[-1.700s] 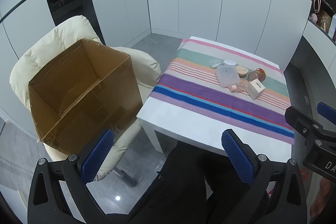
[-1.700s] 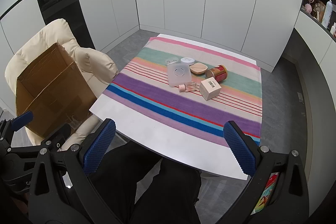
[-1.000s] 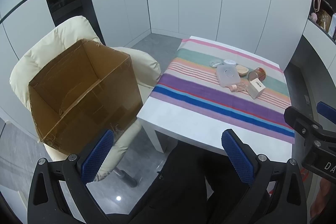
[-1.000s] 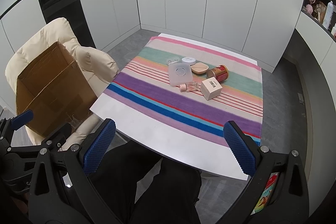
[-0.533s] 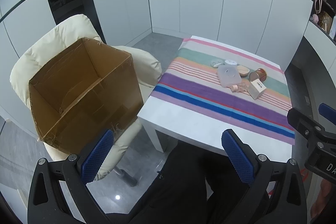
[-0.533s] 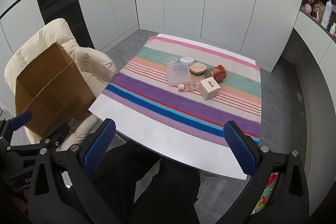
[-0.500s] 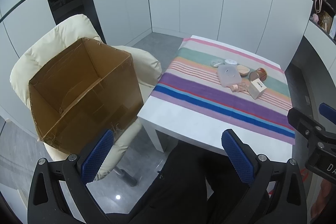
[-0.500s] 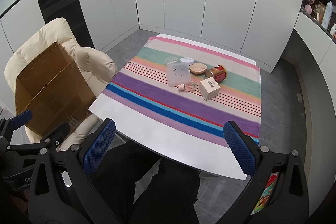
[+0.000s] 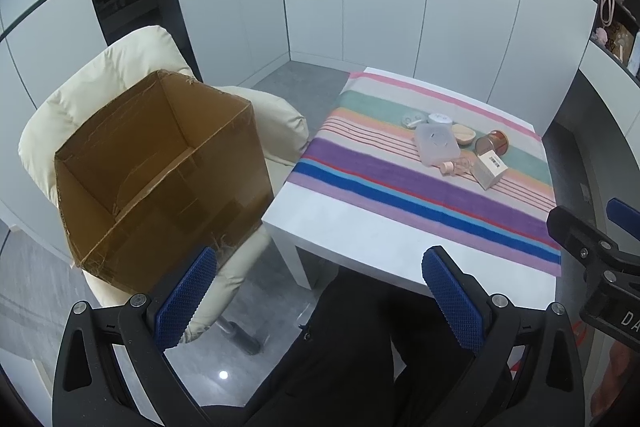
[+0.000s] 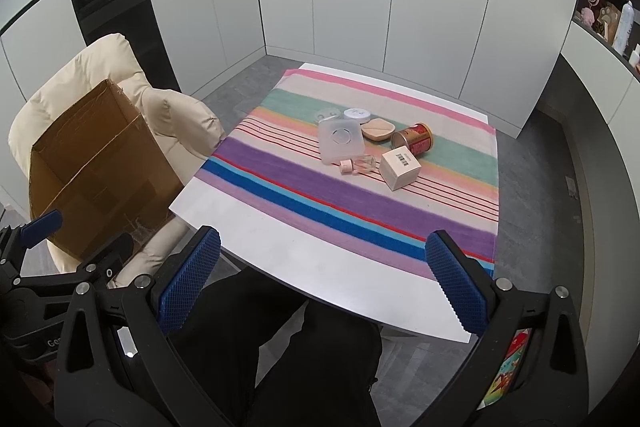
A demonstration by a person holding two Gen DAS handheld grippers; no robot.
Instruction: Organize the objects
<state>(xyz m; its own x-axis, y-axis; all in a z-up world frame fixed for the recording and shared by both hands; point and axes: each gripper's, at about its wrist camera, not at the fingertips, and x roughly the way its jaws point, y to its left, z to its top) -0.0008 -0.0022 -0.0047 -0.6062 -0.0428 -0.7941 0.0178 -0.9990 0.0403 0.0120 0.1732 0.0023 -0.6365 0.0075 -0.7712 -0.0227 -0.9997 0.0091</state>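
Several small objects cluster on the far part of a striped cloth on a white table (image 10: 320, 259): a translucent square container (image 10: 340, 139), a small clear bottle with a pink cap (image 10: 359, 165), a white carton with a barcode (image 10: 400, 169), a red tin lying on its side (image 10: 414, 141), a beige compact (image 10: 378, 129) and a white round lid (image 10: 356, 113). They also show in the left wrist view, the carton (image 9: 490, 169) among them. An open, empty cardboard box (image 9: 160, 171) sits on a cream armchair (image 9: 80, 107). My left gripper (image 9: 318, 295) and right gripper (image 10: 320, 275) are open, empty, held near the table's front edge.
The armchair with the box stands left of the table (image 9: 360, 239). White cabinet walls close the back. Shelves with trinkets (image 10: 604, 15) are at the right. The person's dark-clothed legs (image 10: 300, 347) are below both grippers. Grey floor surrounds the table.
Hardly anything differs: both views shift only very slightly. The objects, box and open grippers stay as they were.
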